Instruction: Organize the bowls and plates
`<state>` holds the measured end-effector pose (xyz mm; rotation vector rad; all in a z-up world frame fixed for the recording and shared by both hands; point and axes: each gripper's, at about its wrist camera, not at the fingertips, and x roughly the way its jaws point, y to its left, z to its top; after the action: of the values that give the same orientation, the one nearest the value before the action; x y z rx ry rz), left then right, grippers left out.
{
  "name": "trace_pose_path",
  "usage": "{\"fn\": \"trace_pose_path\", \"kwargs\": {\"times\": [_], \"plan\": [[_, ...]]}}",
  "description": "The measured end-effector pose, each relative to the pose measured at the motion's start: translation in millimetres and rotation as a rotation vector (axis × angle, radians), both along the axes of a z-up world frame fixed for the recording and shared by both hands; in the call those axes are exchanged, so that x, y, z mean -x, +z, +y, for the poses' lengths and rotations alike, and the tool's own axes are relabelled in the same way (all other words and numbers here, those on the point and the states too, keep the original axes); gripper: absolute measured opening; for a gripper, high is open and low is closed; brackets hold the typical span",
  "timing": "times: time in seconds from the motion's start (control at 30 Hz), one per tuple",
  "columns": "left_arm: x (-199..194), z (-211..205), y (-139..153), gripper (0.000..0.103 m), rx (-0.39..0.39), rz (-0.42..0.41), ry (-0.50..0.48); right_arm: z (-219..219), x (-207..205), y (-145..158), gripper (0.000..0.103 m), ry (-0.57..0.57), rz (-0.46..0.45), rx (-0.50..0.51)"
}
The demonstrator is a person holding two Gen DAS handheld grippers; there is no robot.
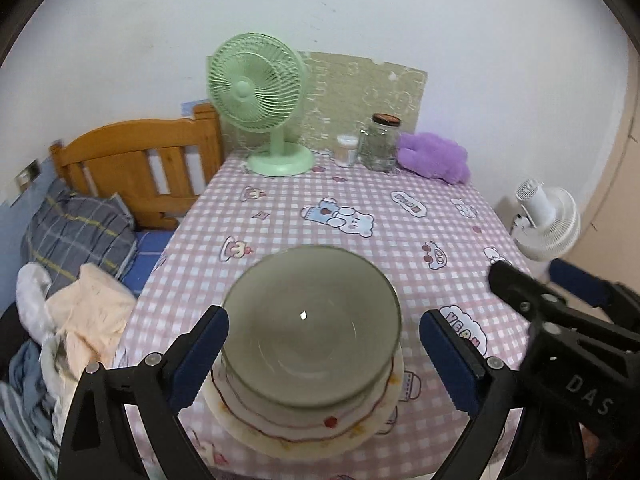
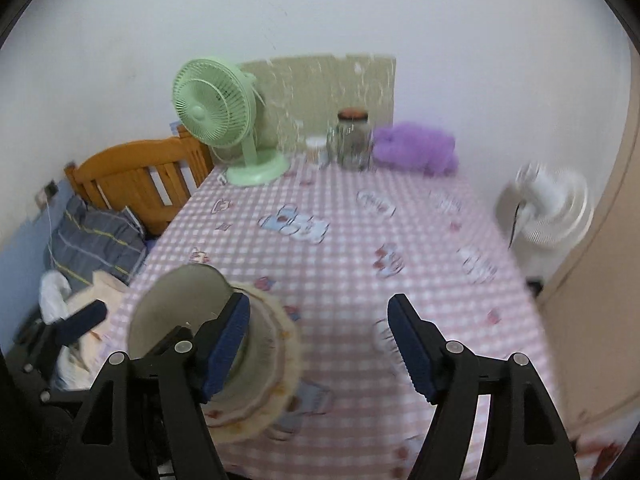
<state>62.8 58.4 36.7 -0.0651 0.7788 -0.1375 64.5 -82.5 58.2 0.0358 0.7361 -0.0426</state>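
Near the table's (image 1: 400,216) front edge the bowl (image 1: 310,332) sits nested on the plate (image 1: 304,428), stacked to save room. My left hand-held gripper (image 1: 324,356) spreads wide around it, pads clear; my right hand-held gripper (image 2: 320,344) gapes empty beside the stack.

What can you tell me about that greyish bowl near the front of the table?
The bowl is round, smooth and glossy, grey-green inside, probably ceramic or glass, and looks empty, with a small glint of light. It stands upright on a cream plate with a red wavy line and scalloped edge, on the pink checked tablecloth. The left claw is open around it, its blue pads seemingly just clear of its sides.
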Motion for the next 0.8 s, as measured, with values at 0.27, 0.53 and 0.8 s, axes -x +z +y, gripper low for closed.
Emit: {"fn": "trace_pose_path", "kwargs": {"times": [0.27, 0.53, 0.8], "plan": [[46.4, -13.6, -12.5, 0.097, -0.060, -0.080, 0.037, -33.2, 49.1, -14.2, 0.083, -0.029, -0.045, 0.019], [76.1, -18.7, -22.4, 0.101, -0.047, -0.116, 0.044, -56.5, 87.7, -33.8, 0.083, -0.070, -0.085, 0.014], [95.5, -22.9, -24.4, 0.103, -0.030, -0.142, 0.061, -64.6, 111.9, -46.1, 0.083, -0.078, -0.115, 0.018]]}}
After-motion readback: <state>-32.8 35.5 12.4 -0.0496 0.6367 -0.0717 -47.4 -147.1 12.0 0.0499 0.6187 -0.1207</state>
